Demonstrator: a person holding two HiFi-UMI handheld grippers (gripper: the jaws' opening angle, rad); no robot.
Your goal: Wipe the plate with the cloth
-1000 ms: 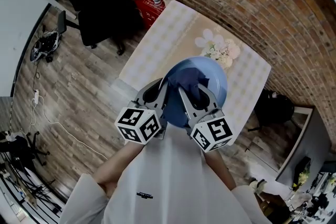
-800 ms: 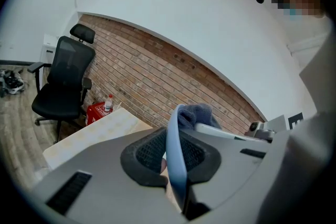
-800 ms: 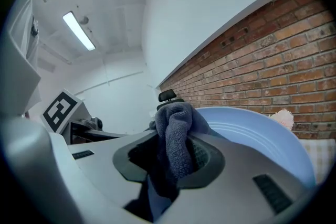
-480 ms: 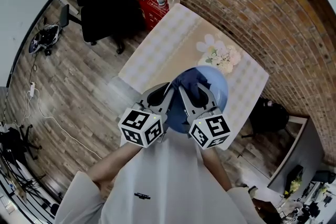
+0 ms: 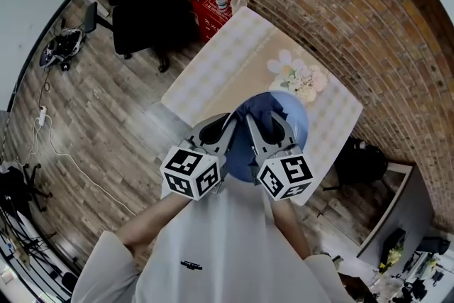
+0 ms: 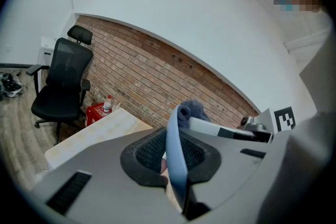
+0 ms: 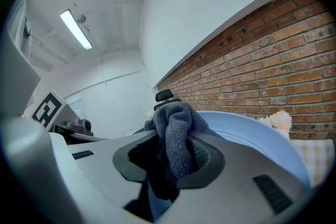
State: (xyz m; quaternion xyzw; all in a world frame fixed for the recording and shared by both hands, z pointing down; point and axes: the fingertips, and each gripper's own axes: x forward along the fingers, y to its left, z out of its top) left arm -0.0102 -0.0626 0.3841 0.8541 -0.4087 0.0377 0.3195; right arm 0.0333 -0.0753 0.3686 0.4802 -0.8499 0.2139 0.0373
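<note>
A light blue plate (image 5: 294,123) is held up above the table's near end, in front of the person's chest. My left gripper (image 5: 230,130) is shut on the plate's rim (image 6: 176,157), which stands edge-on between its jaws. My right gripper (image 5: 266,125) is shut on a dark blue cloth (image 7: 176,144), bunched between its jaws and pressed against the plate's face (image 7: 252,134). The cloth (image 5: 259,110) covers the middle of the plate in the head view. The cloth's top also shows behind the rim as a grey-blue bunch (image 6: 193,111).
A table with a pale checked cloth (image 5: 227,60) stands against a brick wall (image 5: 340,3). White flowers (image 5: 301,78) lie at its far right. A red box with a bottle (image 5: 216,10) sits by the far corner, a black office chair (image 5: 138,3) beyond on the wooden floor.
The plate, cloth and both grippers have stayed together in front of the chest. The head view has shifted slightly, so the table sits a little farther off.
</note>
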